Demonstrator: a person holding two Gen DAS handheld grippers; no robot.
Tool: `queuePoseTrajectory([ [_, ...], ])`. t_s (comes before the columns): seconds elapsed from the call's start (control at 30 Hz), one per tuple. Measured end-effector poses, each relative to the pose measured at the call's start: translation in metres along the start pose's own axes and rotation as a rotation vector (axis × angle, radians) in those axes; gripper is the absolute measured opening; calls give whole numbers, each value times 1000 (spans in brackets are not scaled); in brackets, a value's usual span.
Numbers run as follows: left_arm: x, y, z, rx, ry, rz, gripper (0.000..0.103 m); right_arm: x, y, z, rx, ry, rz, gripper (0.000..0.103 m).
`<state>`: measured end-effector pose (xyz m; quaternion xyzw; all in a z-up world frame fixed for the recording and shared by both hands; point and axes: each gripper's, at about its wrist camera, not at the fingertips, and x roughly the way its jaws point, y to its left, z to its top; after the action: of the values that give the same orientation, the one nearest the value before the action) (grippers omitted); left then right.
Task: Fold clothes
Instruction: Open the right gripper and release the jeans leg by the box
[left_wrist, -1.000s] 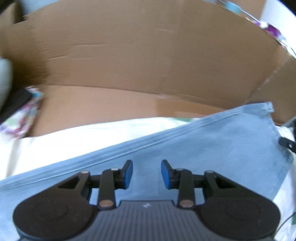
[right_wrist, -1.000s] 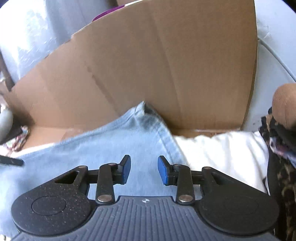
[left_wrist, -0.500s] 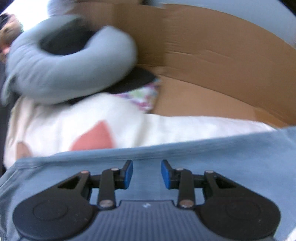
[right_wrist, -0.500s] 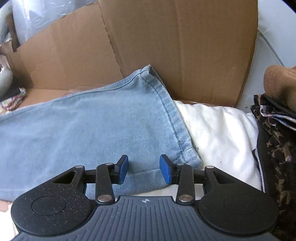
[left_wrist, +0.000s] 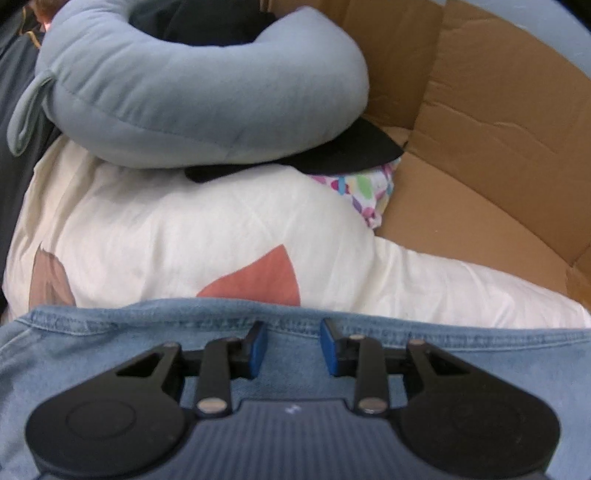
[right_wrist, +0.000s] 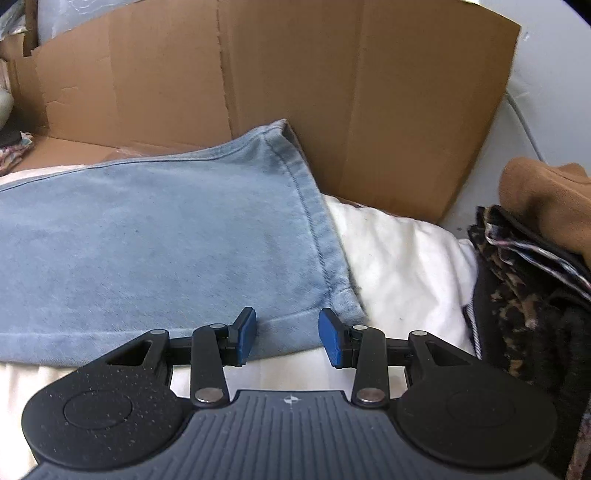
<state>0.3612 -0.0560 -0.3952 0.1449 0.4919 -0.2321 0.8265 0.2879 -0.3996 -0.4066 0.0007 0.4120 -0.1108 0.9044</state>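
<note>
Here, light-blue denim garment (right_wrist: 159, 236) flat on white sheet (right_wrist: 399, 258); left claw (left_wrist: 291, 343), right claw (right_wrist: 287, 334) both apart, empty, above denim.

— What's underneath it all?

— A white sheet (right_wrist: 402, 258) — soft and rumpled, with a pink shape and a brown one printed on it (left_wrist: 155, 229).

— And lying straight on it?

— Light blue jeans (right_wrist: 155, 236) spread flat; brown cardboard (right_wrist: 332, 92) along the far edge; a dotted cloth (left_wrist: 364, 188) under a black item; dark, patterned folded clothes (right_wrist: 528, 280) at the right side.
</note>
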Motion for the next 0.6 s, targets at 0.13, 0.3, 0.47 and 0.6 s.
queuePoseTrajectory([
  [0.13, -1, 2, 5, -9, 44, -13, 34, 1, -5, -1, -37, 11, 0, 42],
  [0.3, -26, 18, -7, -4, 86, -57, 33, 3, -11, 1, -13, 49, -24, 43],
  [0.47, -56, 42, -26, -16, 77, -33, 36, 5, -27, 7, 35, 114, -91, 51],
  [0.6, -70, 67, -51, -47, 30, -15, 41, -4, -35, 1, 47, 108, -65, 50],
])
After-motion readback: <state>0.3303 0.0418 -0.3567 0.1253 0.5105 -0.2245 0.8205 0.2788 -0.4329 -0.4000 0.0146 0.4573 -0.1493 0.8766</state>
